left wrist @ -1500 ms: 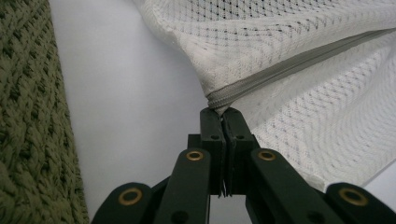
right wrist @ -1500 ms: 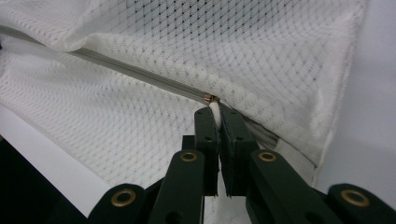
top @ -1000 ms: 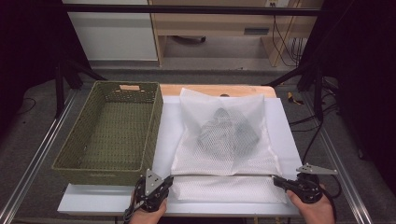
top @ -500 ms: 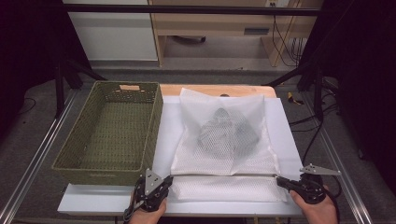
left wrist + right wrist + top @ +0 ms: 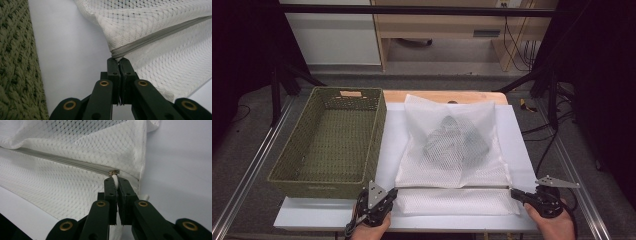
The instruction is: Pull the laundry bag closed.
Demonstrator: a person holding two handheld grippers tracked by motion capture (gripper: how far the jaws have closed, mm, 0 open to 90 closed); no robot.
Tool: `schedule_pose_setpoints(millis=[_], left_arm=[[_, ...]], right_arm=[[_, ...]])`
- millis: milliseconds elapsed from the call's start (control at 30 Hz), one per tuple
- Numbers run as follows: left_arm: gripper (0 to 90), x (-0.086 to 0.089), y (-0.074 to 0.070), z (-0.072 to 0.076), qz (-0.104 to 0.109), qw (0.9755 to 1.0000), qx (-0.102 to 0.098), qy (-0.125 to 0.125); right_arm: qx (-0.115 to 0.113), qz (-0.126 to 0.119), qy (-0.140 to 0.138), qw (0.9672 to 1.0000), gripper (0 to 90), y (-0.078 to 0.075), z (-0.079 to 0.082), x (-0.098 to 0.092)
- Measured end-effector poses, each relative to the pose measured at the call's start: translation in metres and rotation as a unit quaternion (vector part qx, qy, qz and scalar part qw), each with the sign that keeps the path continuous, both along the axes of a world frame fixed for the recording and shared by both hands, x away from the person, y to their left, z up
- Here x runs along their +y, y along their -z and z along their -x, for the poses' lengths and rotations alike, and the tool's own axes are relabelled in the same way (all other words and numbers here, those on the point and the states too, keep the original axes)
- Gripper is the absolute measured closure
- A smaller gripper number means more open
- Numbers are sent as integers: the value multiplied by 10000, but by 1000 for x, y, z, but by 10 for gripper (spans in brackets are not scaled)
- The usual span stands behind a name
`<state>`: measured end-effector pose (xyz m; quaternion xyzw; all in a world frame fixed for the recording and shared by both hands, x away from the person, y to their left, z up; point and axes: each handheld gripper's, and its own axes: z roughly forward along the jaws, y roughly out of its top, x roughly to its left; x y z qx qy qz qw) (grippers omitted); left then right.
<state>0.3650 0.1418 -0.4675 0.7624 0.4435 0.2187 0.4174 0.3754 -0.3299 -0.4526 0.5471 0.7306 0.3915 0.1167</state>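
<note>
Two hand-held grippers work at the near edge of one white mesh laundry bag (image 5: 452, 145), which lies flat on one white board (image 5: 517, 135) just right of one green woven basket (image 5: 329, 140). One dark bundle of cloth (image 5: 454, 142) shows through the mesh near the bag's middle. One grey zipper (image 5: 160, 35) runs along the bag's near edge from corner to corner. Left gripper (image 5: 388, 195): jaws pressed together on the zipper's left end, at the bag's near left corner. Right gripper (image 5: 515, 194): jaws pressed together on the one white zipper pull (image 5: 114, 180), at the bag's near right corner. One hand (image 5: 554, 225) carries the right gripper.
</note>
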Motion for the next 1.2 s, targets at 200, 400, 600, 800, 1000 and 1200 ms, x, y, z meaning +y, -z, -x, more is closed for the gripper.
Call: schedule_pose_setpoints(millis=[200, 400, 600, 800, 1000, 1200], left_arm=[[886, 0, 1, 0, -19, 10000, 22, 4], [885, -1, 2, 0, -25, 10000, 10, 6], [884, -2, 5, -2, -103, 9999, 65, 47], [880, -6, 13, -4, -272, 9994, 190, 61], [870, -8, 16, -5, -364, 9991, 189, 76], [857, -9, 17, -6, -391, 9991, 157, 79]], right_arm=[[46, 12, 44, 10000, 868, 1, 0, -2], [51, 5, 57, 10000, 868, 1, 1, -2], [66, -18, 66, 10000, 868, 3, 1, -4], [126, 111, 53, 9998, 867, 7, 2, -1], [56, 206, -13, 9998, 866, 9, 1, 2], [49, 223, -25, 9997, 865, 11, 0, 3]])
